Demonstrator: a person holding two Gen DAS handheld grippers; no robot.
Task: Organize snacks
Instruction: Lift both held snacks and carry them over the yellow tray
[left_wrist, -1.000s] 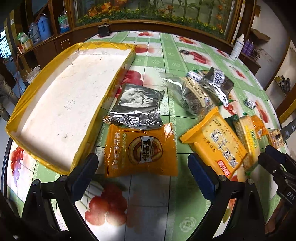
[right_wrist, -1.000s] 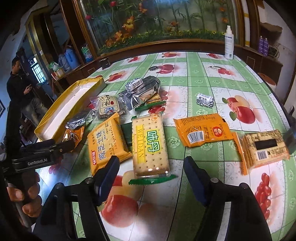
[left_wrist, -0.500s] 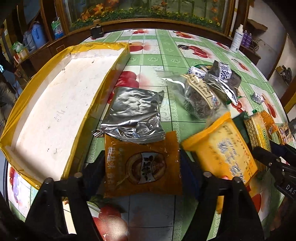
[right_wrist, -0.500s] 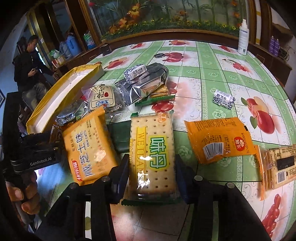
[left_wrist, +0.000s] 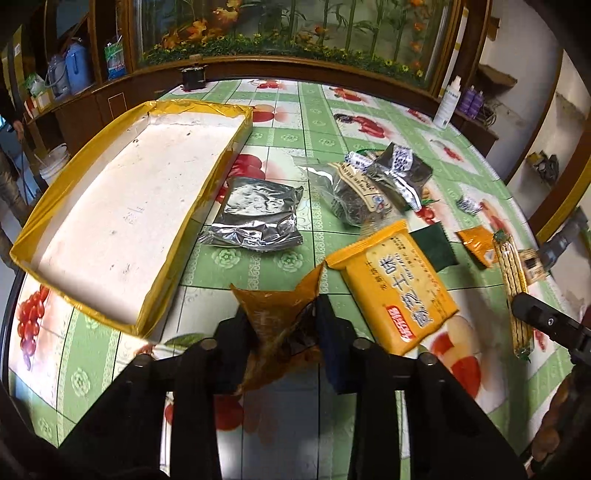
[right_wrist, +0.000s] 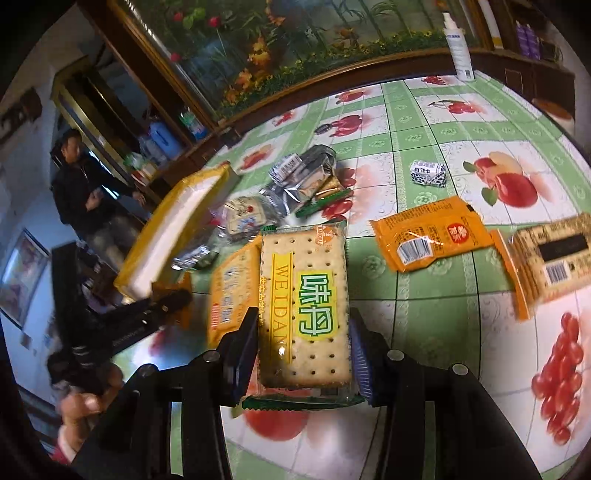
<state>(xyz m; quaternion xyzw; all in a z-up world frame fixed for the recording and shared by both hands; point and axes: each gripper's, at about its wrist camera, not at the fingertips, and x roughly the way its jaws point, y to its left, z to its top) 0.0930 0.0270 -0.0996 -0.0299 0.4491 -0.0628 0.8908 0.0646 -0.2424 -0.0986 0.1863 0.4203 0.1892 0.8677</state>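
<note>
An orange snack packet (left_wrist: 273, 310) is crumpled and lifted between the pads of my left gripper (left_wrist: 282, 314), whose jaws are closing on it. The yellow-rimmed white tray (left_wrist: 122, 206) lies just to its left, with nothing in it. My right gripper (right_wrist: 303, 325) is shut on the near end of a green-and-yellow cracker pack (right_wrist: 306, 280), pads against its long sides. In the left wrist view that cracker pack (left_wrist: 511, 280) shows edge-on at the far right. A yellow biscuit pack (left_wrist: 399, 288) lies between the two grippers.
A silver packet (left_wrist: 258, 214) lies beside the tray, with dark foil packets (left_wrist: 354, 195) behind it. An orange barcode packet (right_wrist: 428, 240), a brown cracker pack (right_wrist: 554, 258) and a small wrapped sweet (right_wrist: 428, 173) lie on the right. A person (right_wrist: 81, 184) stands beyond the tray.
My left gripper moved in around the orange packet, closed and raised it off the cloth. My right gripper closed on the cracker pack and rolled a little.
</note>
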